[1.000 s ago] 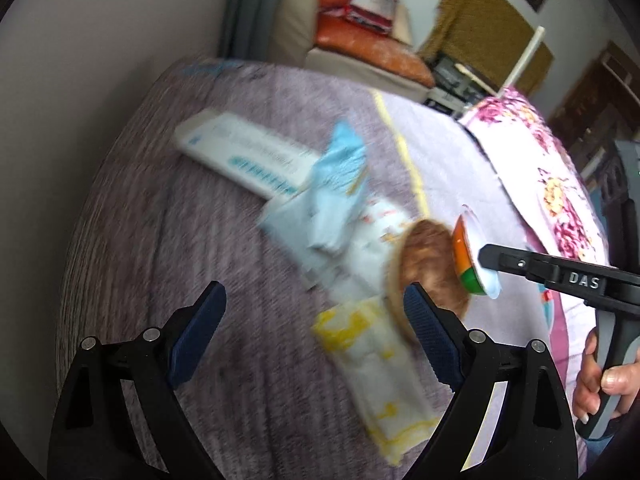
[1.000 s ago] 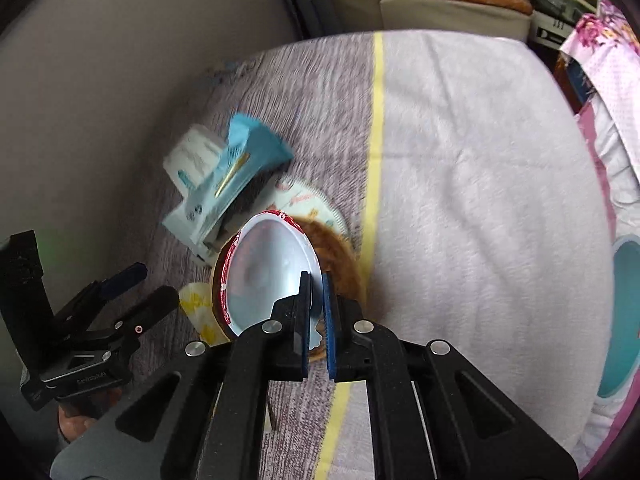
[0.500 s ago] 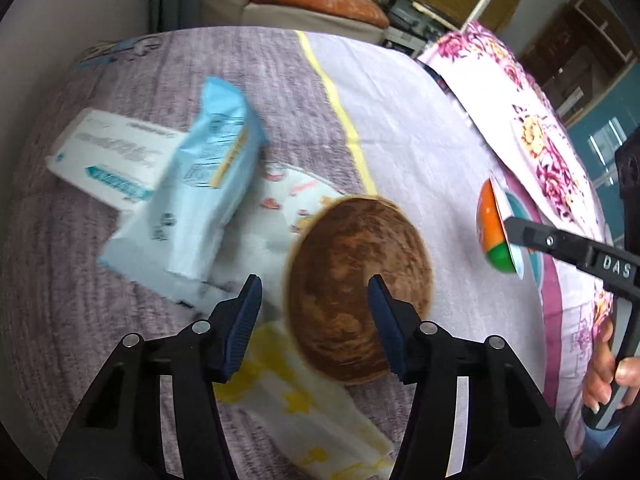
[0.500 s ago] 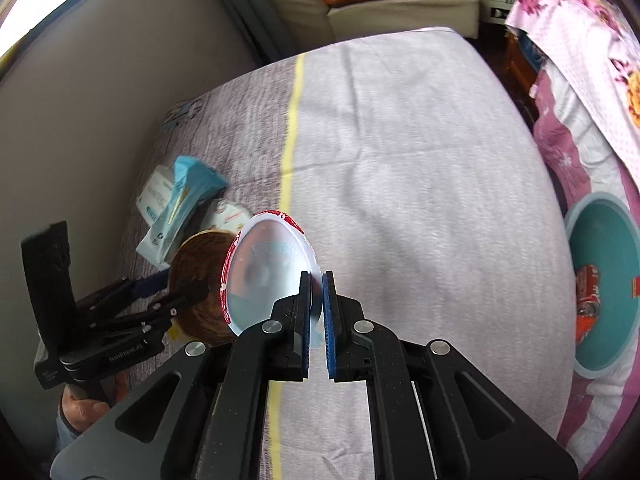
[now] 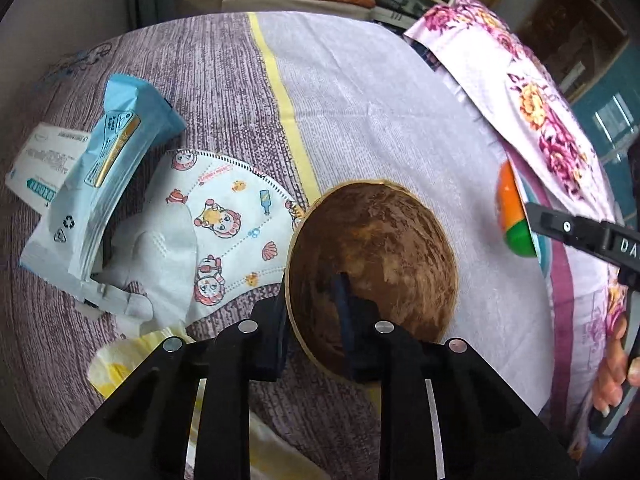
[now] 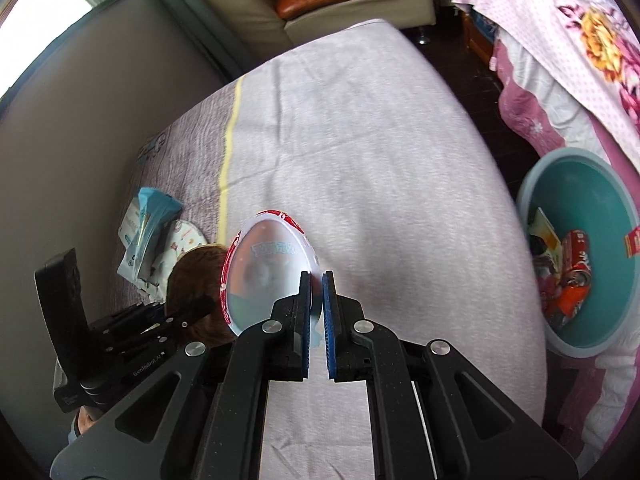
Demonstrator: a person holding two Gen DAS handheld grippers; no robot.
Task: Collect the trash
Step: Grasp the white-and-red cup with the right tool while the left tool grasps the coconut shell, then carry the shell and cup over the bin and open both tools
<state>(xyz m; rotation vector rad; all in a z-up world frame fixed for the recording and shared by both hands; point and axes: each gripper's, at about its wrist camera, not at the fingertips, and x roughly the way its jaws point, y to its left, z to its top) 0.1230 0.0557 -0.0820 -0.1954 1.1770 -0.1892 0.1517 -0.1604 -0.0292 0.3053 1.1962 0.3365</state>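
A brown paper bowl lies on the bed beside the yellow stripe. My left gripper straddles its near rim, one finger outside the wall and one inside. Its jaws are closing, and a small gap still shows at the inner pad. From the right wrist view the left gripper reaches the bowl from the left. My right gripper is shut on the edge of an egg-shaped plastic shell with a red rim. The shell shows orange and green from the other side and hangs above the bedspread.
A blue wrapper pack, a printed child's face mask, a white box and a yellow wrapper lie left of the bowl. A teal basin holding a red can and wrappers stands at the right, by a floral cloth.
My left gripper came forward over the brown bowl and its jaws narrowed from wide to straddling the rim. My right gripper carried the egg shell rightward, and the teal basin came into view.
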